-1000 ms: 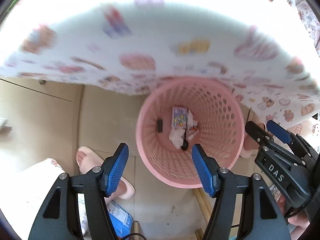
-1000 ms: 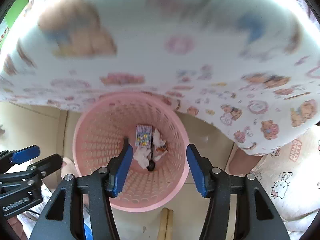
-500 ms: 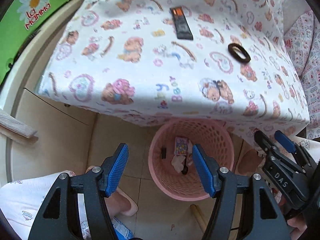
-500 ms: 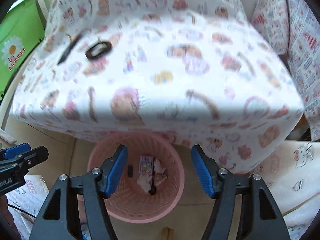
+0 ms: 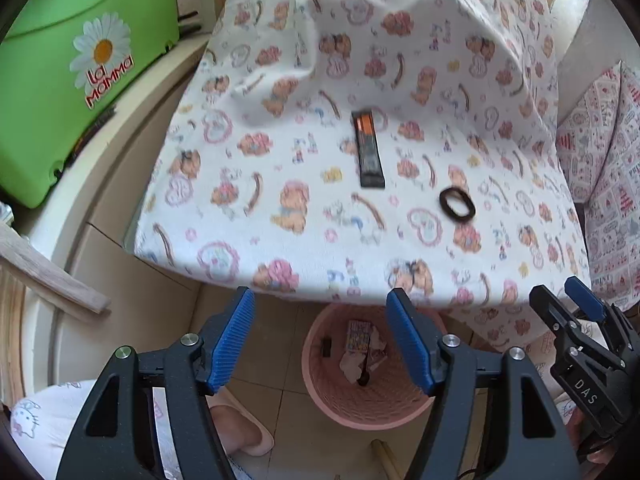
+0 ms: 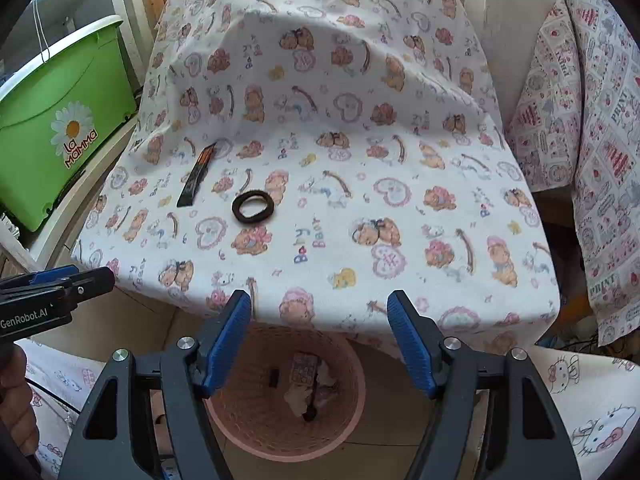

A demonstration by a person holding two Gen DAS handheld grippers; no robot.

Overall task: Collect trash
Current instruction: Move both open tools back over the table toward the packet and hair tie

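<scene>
Left wrist view: left tongs (image 5: 320,344) empty, blue pads (image 5: 234,340) apart and widening, nothing between them. Below and between the pads, a pink basket (image 5: 320,396) stands on the tiled floor (image 5: 280,432), partly tucked under the edge of the cloth-covered surface (image 5: 280,240). Basket contents: a small printed box (image 5: 359,335), crumpled white paper (image 5: 350,364), a dark spoon-like piece (image 5: 365,372), a small black item (image 5: 327,347). On the surface, a dark wrapper with orange print (image 5: 369,149) lies flat near the middle; a dark hair tie (image 5: 457,202) lies to its right and nearer the front edge, apart from it. Green box with a daisy logo (image 5: 80,80) at upper left. Right tongs (image 5: 576,312) at the right edge. A slippered foot (image 5: 240,428) on the floor at lower left

Right wrist view: right tongs (image 6: 320,344) empty, pads (image 6: 408,344) apart and widening, nothing gripped. Pink basket (image 6: 352,412) directly below, rim partly under the cloth edge (image 6: 360,280); same litter inside. Hair tie (image 6: 253,207) on the surface left of centre; wrapper (image 6: 197,175) just left of it, tilted, not touching. Left tongs (image 6: 72,276) at the left edge, a hand (image 6: 14,400) below them. Green box (image 6: 60,120) at left, patterned pillow (image 6: 592,120) at right
</scene>
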